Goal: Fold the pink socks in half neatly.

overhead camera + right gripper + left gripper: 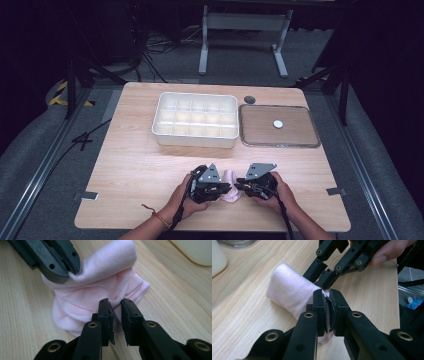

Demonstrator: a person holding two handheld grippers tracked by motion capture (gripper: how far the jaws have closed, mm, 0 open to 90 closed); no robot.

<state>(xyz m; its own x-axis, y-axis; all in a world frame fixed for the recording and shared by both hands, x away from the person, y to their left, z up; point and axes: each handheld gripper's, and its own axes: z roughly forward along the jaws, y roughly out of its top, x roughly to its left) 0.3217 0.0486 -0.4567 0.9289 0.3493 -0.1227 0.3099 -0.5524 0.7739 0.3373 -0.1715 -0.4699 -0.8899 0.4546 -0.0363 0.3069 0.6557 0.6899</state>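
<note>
A pale pink cloth point(231, 186) lies bunched on the wooden table near its front edge, between my two grippers. My left gripper point(327, 293) is shut on one end of the cloth point(292, 292), with a thin fold pinched between its pads. From the opposite side my right gripper point(115, 302) grips the cloth point(100, 277) where its folds gather, its jaws standing a little apart around a thicker fold. In the high view the left gripper point(225, 190) and right gripper point(238, 184) nearly meet tip to tip. The left gripper point(71, 268) also bites the cloth's upper fold in the right gripper view.
A white tray point(195, 142) with several compartments stands at the table's middle back. To its right is a shallow clear-rimmed tray point(280, 145) holding a small white disc point(278, 123). A dark round spot point(249, 99) lies behind it. The table's front edge is close under the hands.
</note>
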